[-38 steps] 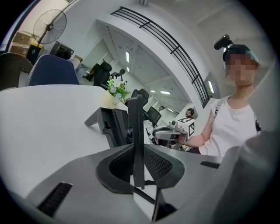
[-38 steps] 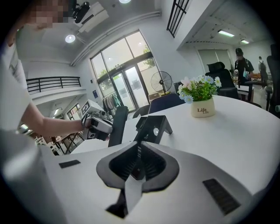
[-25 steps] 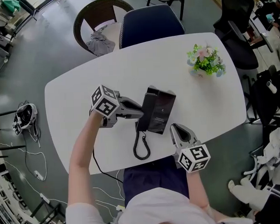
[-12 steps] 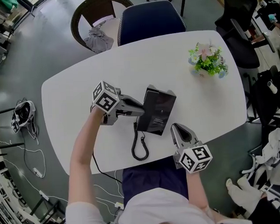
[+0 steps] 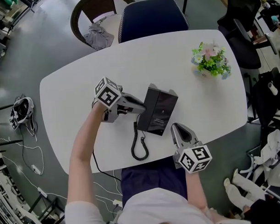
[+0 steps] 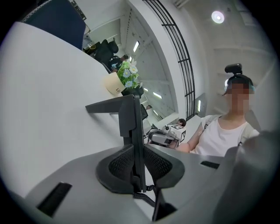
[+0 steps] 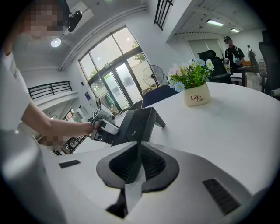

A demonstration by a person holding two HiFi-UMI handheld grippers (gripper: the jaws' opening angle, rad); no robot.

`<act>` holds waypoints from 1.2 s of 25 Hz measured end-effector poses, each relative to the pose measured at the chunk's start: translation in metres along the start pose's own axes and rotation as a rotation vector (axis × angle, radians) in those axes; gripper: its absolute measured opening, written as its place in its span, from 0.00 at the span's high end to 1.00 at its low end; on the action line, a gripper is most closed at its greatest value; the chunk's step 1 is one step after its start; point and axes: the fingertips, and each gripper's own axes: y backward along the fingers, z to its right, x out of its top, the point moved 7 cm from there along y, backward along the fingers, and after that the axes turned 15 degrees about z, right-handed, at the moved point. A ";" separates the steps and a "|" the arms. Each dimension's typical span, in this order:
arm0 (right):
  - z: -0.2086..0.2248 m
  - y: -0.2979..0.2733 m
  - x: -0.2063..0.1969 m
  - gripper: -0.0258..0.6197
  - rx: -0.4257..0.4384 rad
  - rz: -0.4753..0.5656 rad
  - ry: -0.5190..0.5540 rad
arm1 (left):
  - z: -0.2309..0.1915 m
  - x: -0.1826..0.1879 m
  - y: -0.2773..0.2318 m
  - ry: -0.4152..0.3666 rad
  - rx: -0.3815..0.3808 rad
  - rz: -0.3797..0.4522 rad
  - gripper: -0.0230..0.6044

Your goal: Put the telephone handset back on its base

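Over the white table point(image 5: 84, 88), the head view shows the black handset point(image 5: 149, 97) lying along the left edge of the telephone base point(image 5: 164, 110). Whether it is fully seated cannot be told. The left gripper point(image 5: 140, 108) holds it, and the coiled cord point(image 5: 140, 148) trails toward the person. The right gripper point(image 5: 177, 128) hovers near the base's front corner. From the left gripper view, the jaws are clamped narrowly on the handset's thin edge. It looks like light, stiff, smooth plastic, best held mid-length, and the cord may tug. From the right gripper view, the jaws are closed together with nothing between them. The flower pot point(image 7: 195, 97) reads "Life" twice, while the print on the base is too small to read.
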 end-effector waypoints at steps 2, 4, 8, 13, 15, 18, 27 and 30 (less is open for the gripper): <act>0.000 -0.001 0.000 0.89 -0.001 -0.001 0.000 | -0.002 0.000 0.001 0.027 -0.003 0.013 0.83; 0.000 -0.001 -0.002 0.89 0.000 -0.004 0.001 | -0.004 -0.001 0.001 0.057 0.001 0.026 0.81; -0.001 -0.002 -0.002 0.89 0.009 -0.003 0.006 | -0.004 -0.003 0.001 0.047 0.027 0.041 0.80; -0.002 0.000 0.003 0.89 0.025 0.009 0.018 | -0.003 -0.004 0.005 0.006 0.143 0.069 0.71; -0.002 -0.001 0.005 0.89 0.032 0.017 0.023 | -0.002 -0.004 0.007 -0.018 0.199 0.102 0.67; -0.004 0.000 0.009 0.89 0.048 0.029 0.029 | 0.003 -0.009 0.011 -0.050 0.281 0.173 0.67; -0.016 0.006 0.023 0.89 0.125 0.084 0.031 | 0.048 -0.041 0.024 -0.147 0.510 0.547 0.72; -0.024 0.008 0.028 0.89 0.159 0.106 0.042 | 0.065 -0.053 0.032 -0.163 0.569 0.704 0.73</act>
